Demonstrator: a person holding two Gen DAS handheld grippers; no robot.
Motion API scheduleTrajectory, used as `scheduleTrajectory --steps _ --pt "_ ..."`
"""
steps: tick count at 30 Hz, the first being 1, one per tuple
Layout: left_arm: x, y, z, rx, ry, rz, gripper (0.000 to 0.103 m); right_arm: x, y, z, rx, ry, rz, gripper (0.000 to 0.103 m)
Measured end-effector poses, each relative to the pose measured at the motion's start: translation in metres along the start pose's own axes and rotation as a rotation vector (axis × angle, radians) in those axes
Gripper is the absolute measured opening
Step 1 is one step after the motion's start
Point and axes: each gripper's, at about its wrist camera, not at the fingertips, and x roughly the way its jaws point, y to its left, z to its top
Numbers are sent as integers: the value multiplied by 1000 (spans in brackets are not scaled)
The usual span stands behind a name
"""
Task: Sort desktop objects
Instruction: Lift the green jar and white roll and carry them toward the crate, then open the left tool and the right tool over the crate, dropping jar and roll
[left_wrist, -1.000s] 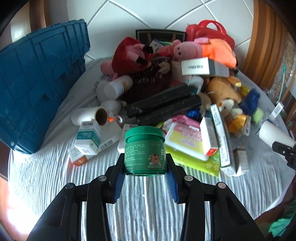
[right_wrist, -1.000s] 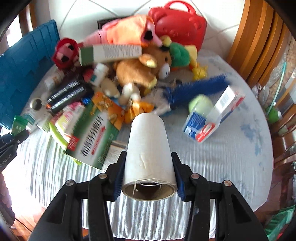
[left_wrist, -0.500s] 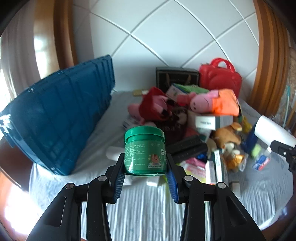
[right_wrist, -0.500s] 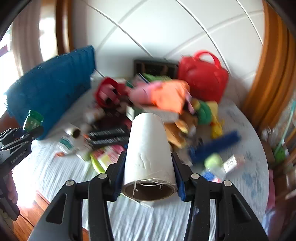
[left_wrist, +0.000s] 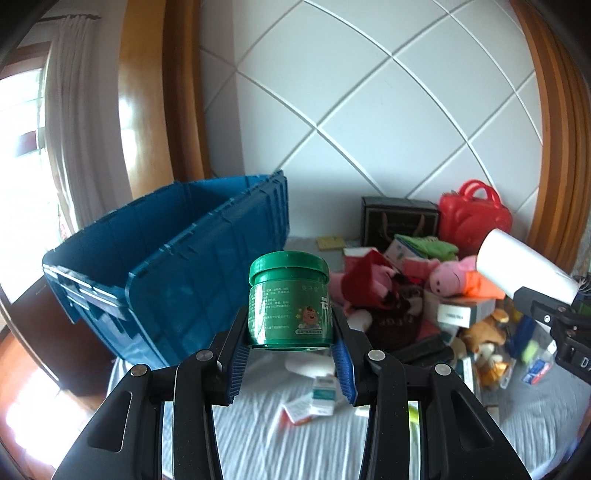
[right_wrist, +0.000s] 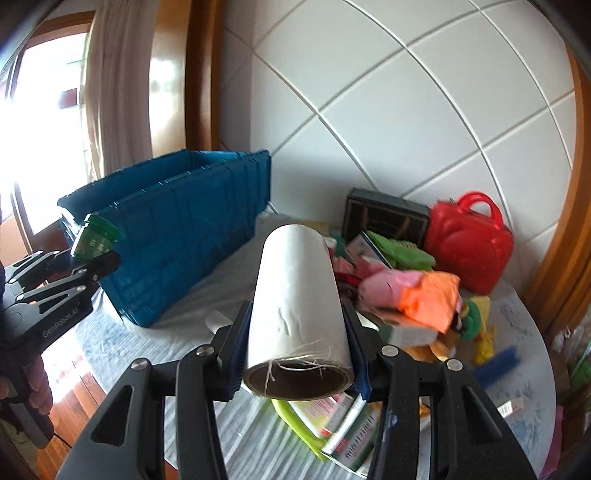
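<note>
Two hand-held black grippers are raised above a round counter (left_wrist: 258, 443) draped in a pale ribbed cloth. The left gripper (left_wrist: 291, 363) has its jaws clamped on a squat green plastic jar with a ribbed screw lid (left_wrist: 289, 299), held upright by its lower body between blue ribbed pads (left_wrist: 236, 363). The right gripper (right_wrist: 297, 363) has its jaws clamped on a white roll of thin plastic film wound on a cardboard core (right_wrist: 297, 310), lying lengthwise between the pads with the open core end toward the camera. A large open blue plastic crate (left_wrist: 177, 266) stands on the left part of the counter, beyond the jar. To the right lies a mixed heap: a pink plush pig in an orange dress (right_wrist: 410, 288), a glossy red plastic handbag (right_wrist: 469, 240), a dark printed box (right_wrist: 384, 214) against the white panelled wall, and small cartons (left_wrist: 314, 398) on the cloth. In the right wrist view a person's fingers (right_wrist: 33, 384) wrap the left gripper's handle.
</note>
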Motion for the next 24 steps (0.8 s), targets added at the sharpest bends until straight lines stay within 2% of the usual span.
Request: scheduleTrajectory --steps 7,12,16,24 --pt "-14 68 35 0 -97 19 40 6 77 48 -28 -89 33 46" --pt "-10 122 46 -3 -108 47 40 23 140 77 -35 -134 70 46" --pt "0 158 54 -8 -104 70 40 43 180 94 -46 -136 107 46" --pt "20 206 75 -58 -116 143 40 79 222 134 -117 -157 189 46"
